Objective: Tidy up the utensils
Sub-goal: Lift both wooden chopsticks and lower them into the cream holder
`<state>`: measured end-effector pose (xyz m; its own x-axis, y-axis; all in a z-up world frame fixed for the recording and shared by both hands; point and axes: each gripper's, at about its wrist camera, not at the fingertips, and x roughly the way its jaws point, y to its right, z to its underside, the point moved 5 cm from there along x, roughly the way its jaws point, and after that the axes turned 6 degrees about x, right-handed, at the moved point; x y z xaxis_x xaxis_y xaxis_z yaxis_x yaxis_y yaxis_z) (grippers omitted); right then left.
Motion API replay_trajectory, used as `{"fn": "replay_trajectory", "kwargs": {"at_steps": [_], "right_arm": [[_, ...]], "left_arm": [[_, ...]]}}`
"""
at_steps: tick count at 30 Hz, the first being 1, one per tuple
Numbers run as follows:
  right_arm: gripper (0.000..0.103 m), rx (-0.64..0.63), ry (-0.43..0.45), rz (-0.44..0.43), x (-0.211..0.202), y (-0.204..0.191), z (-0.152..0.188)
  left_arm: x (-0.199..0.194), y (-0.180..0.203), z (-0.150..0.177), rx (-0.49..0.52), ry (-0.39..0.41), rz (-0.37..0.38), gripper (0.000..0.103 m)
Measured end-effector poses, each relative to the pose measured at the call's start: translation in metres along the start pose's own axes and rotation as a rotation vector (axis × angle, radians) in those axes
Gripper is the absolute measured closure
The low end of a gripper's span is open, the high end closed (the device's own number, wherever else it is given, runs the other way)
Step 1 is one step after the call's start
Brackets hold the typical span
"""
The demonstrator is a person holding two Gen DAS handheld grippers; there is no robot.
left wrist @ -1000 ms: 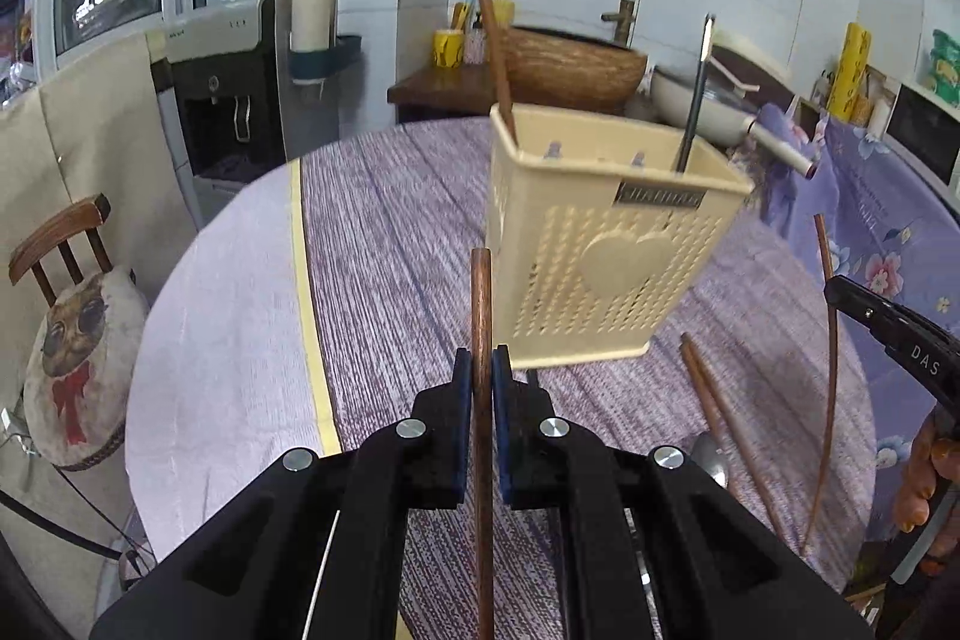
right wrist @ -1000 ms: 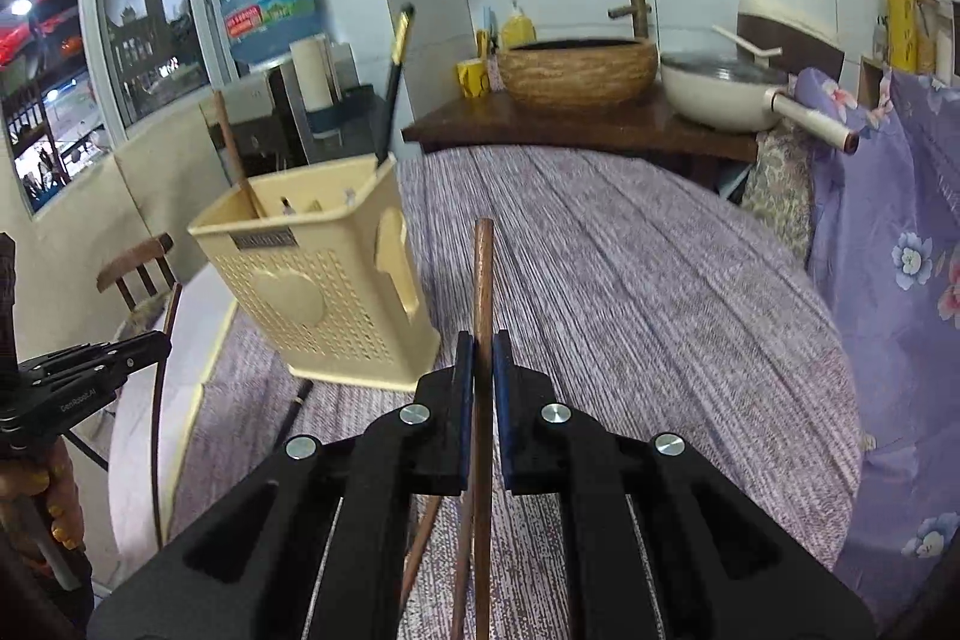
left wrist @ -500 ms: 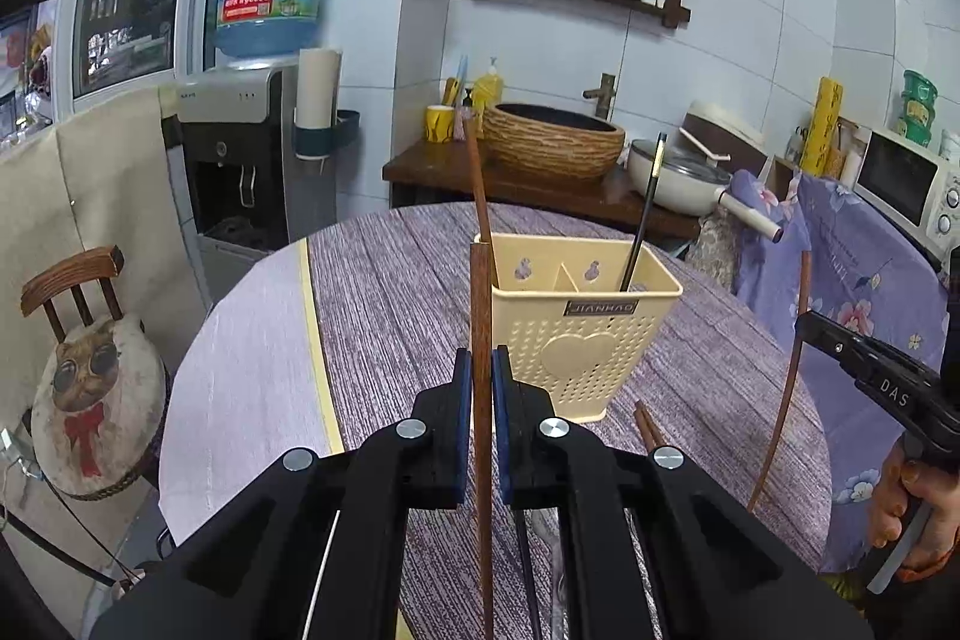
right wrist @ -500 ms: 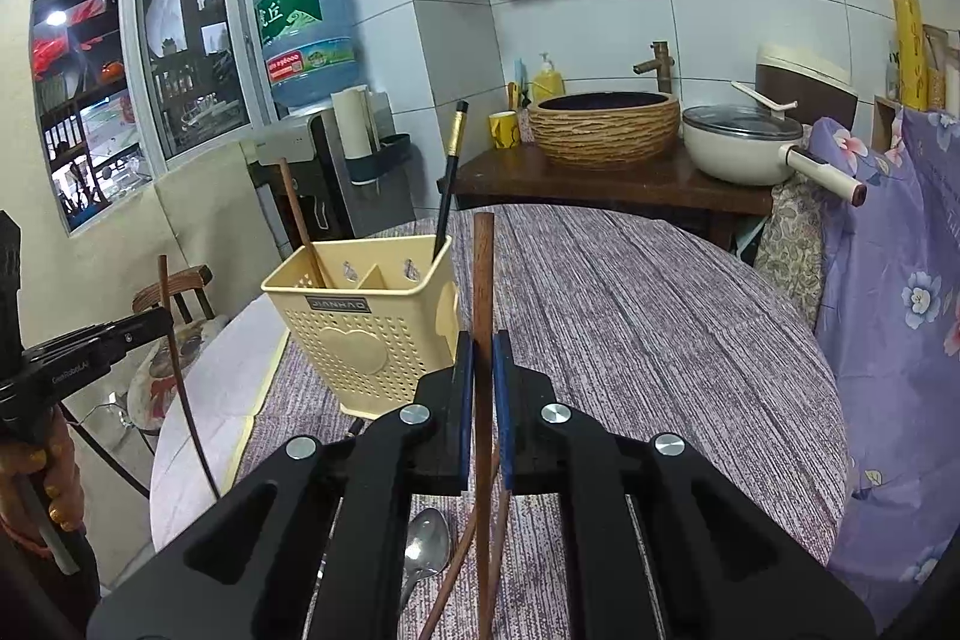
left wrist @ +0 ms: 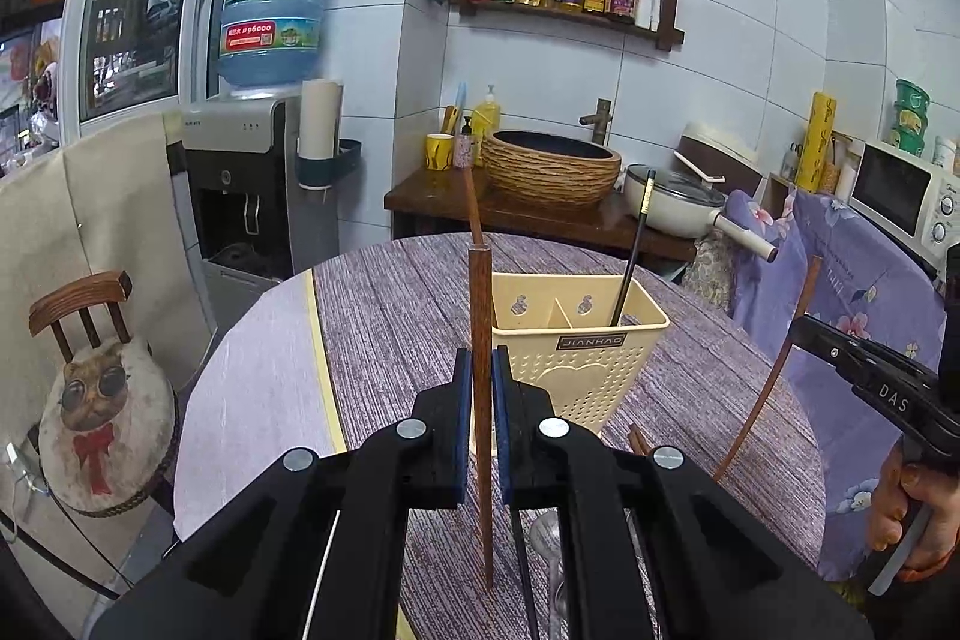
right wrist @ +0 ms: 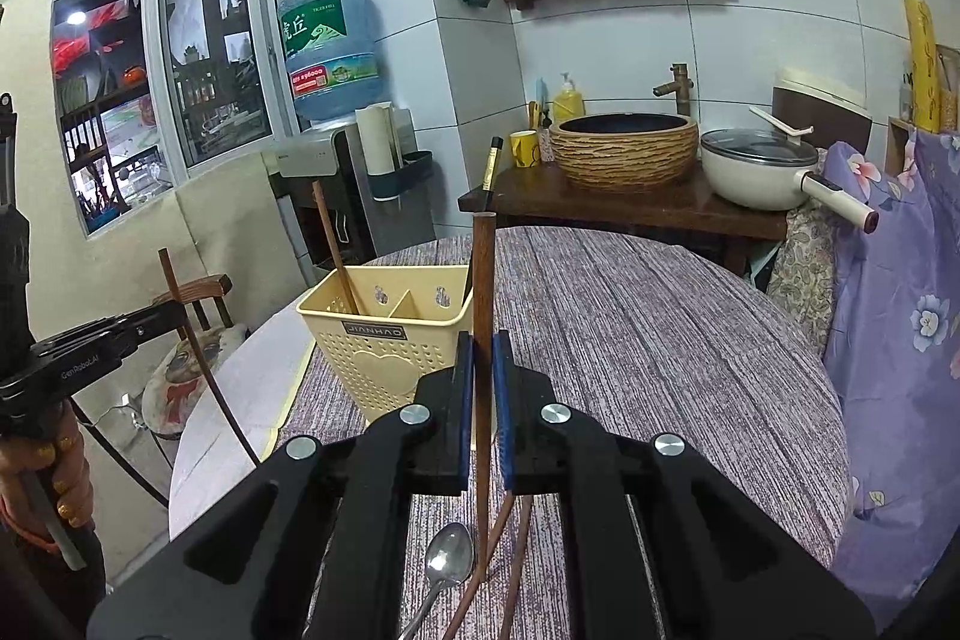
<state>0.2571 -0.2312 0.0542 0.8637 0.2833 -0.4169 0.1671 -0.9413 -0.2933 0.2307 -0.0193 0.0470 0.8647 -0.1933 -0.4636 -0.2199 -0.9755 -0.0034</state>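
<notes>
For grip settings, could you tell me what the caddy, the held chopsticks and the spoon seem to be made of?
Caddy: matte cream plastic, by its moulded perforations. Chopsticks: probably dark-stained wood, faint grain. Spoon: polished metal, mirror glints.

My two wrist cameras look forward over the table point(left wrist: 408, 316); both share the basket point(left wrist: 576, 340) near twelve o'clock.

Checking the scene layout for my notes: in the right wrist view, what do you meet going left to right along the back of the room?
Window → water bottle → yellow mug → woven basin → white pan → floral cloth.
</notes>
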Motion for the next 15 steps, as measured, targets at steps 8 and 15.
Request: {"fn": "replay_trajectory", "kwargs": {"at_steps": [8,15], "right_arm": [[0.095,0.004,-0.001,-0.035,0.001,-0.006,-0.011],[0.095,-0.036,0.044,-0.084,-0.007,-0.028,-0.051]], "left_arm": [[-0.004,0.002,-0.010,0.009,0.017,0.019,0.095],[-0.018,0.006,-0.052,0.034,0.077,0.045,0.095]]}}
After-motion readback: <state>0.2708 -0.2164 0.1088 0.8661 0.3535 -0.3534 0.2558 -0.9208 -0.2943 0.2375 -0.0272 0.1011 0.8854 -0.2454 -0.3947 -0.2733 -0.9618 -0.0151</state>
